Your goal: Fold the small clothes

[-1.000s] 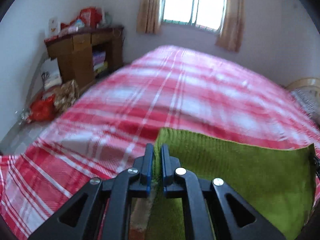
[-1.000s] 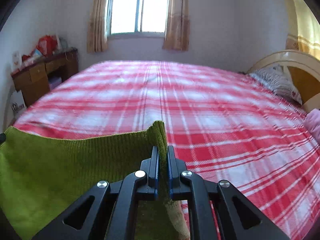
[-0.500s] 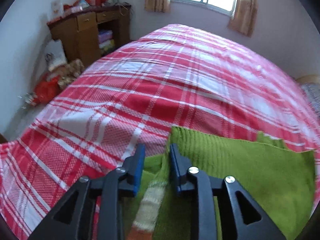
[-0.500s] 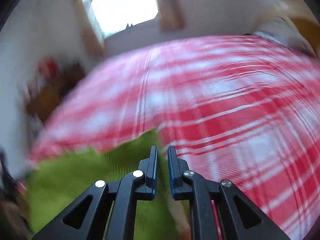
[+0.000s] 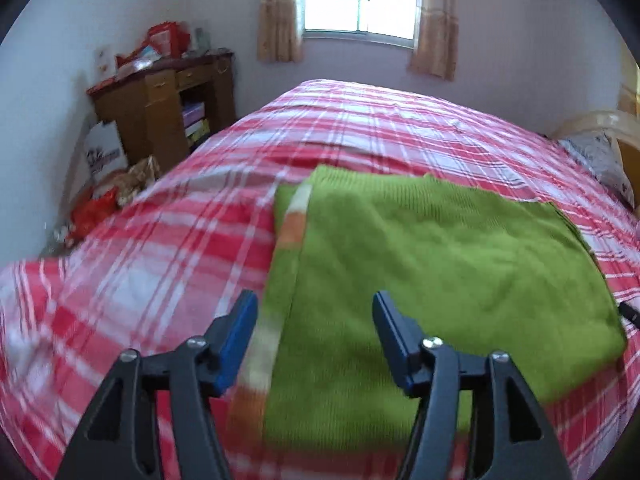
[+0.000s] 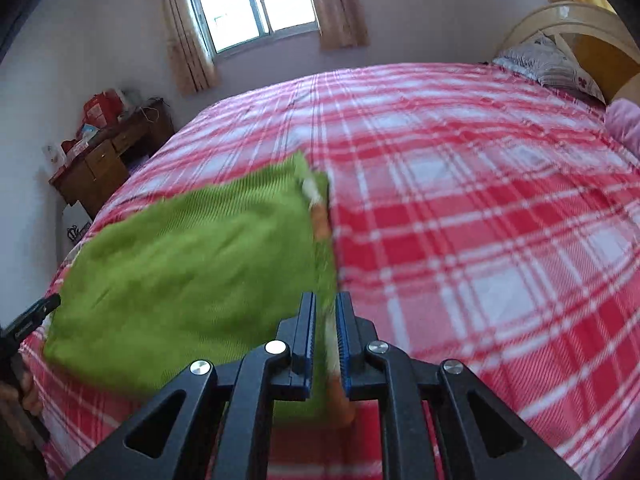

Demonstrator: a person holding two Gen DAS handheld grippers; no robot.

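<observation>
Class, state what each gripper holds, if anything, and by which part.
The left gripper holds nothing; its jaws have just opened above the green knit garment. The right gripper pinches its striped edge.

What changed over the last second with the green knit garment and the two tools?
The left tool has just been opening and has let go of the green knit garment, which was held up by two corners and now lies folded flat on the plaid bed. The right tool is unchanged: nearly shut, with the garment's striped edge between its pads. Bed and room are unchanged.
</observation>
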